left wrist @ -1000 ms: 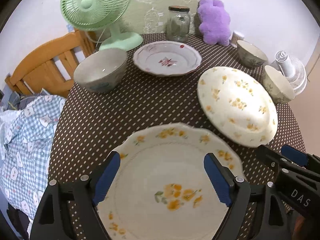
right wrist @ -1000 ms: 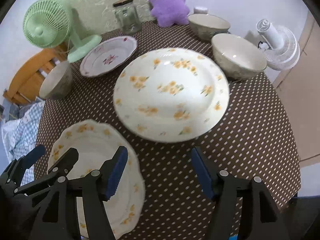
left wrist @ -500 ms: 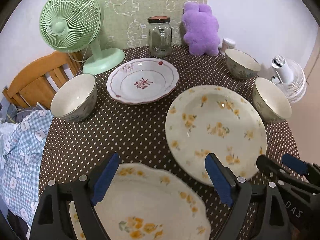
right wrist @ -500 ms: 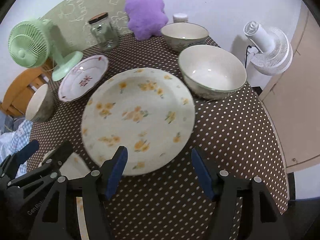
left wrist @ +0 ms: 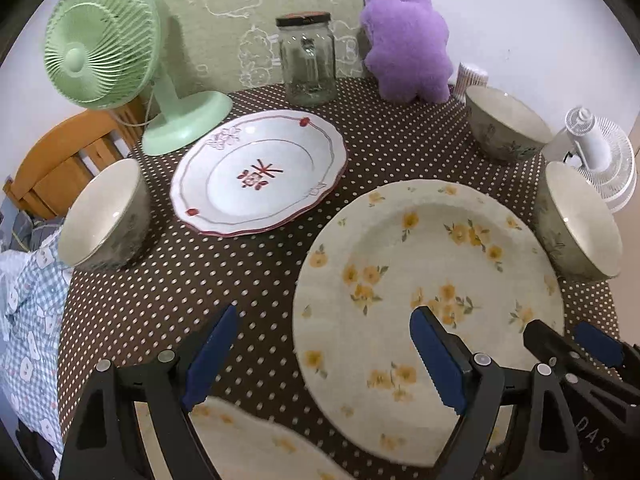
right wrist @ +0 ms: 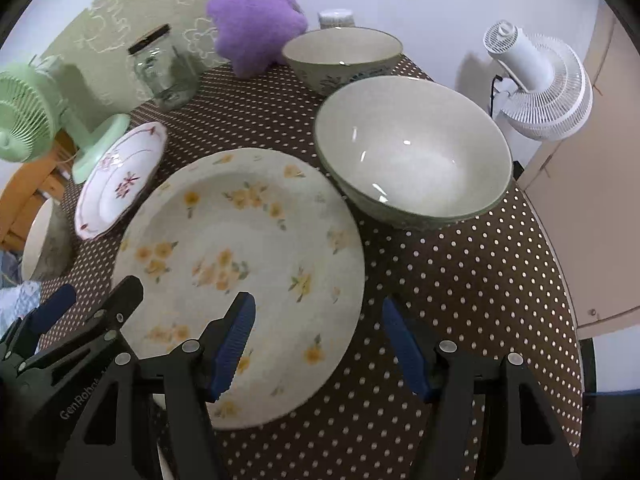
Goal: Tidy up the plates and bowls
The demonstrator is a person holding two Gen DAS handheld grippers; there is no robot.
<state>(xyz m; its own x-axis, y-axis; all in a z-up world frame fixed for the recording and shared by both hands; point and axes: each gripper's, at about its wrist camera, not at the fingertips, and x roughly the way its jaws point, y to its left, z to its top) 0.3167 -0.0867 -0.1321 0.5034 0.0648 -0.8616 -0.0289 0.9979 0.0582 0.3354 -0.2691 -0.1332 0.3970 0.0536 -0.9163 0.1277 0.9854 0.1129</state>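
A large yellow-flowered plate (left wrist: 432, 272) (right wrist: 240, 260) lies on the dotted brown tablecloth (left wrist: 224, 272). My left gripper (left wrist: 324, 356) hangs open over its left rim. My right gripper (right wrist: 320, 332) stands open over its right rim. Neither holds anything. A second yellow-flowered plate (left wrist: 248, 440) shows at the bottom of the left wrist view, under the left fingers. Farther back lies a white plate with red marks (left wrist: 260, 172) (right wrist: 120, 180). One bowl (left wrist: 104, 216) stands at the left. Two bowls (right wrist: 412, 152) (right wrist: 344, 56) stand at the right.
At the back stand a green fan (left wrist: 104, 48), a glass jar (left wrist: 308, 64) and a purple plush toy (left wrist: 408, 44). A white fan (right wrist: 536, 84) sits beyond the right table edge. A wooden chair (left wrist: 60, 160) and checked cloth (left wrist: 28, 320) are at the left.
Both grippers moved forward over the table, from the near yellow-flowered plate toward the large one, which now lies beneath both. Their jaws kept the same width.
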